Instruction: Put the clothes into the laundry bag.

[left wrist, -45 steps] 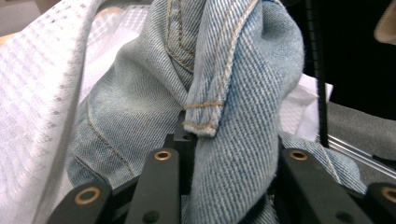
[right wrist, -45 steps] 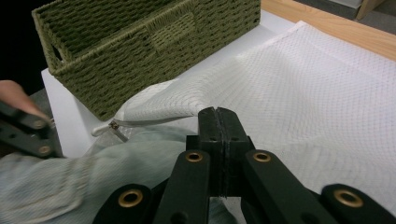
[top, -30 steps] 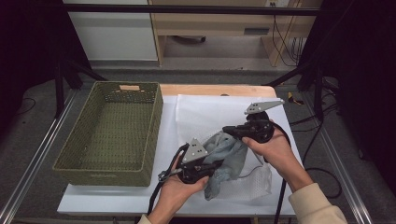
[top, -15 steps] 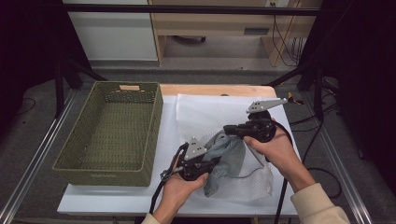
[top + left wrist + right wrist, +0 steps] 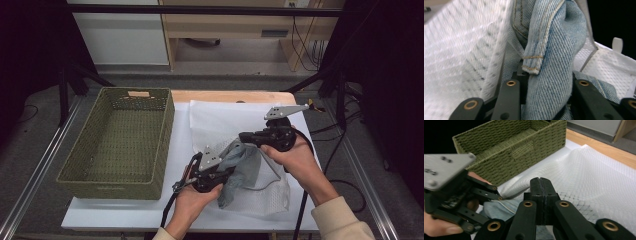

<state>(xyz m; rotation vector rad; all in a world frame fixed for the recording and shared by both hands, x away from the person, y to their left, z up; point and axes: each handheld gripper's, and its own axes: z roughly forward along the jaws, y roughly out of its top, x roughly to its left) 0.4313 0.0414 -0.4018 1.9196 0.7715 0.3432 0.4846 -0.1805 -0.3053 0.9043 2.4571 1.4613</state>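
Left of table: green woven basket (image 5: 117, 140), nothing in it that I can see. Right of it, a white mesh laundry bag (image 5: 225, 120) lies spread on the white tabletop (image 5: 100, 217), near end bunched around a denim garment (image 5: 240, 170).

Left gripper (image 5: 227, 172), near centre: jaws clamped on a thick fold of the denim (image 5: 551, 62), mesh right alongside.

Right gripper (image 5: 245, 136), just beyond: jaws pressed fully together (image 5: 540, 185). From above they appear to pinch the bag's rim, though I cannot tell for sure.

Denim looks partly inside the bag mouth, partly out.

Risks, as I judge them:
- thin mesh slips from the right jaws, mouth collapses over the denim
- left jaws catch mesh with the denim, dragging the bag along
- bulky fold jams at the opening
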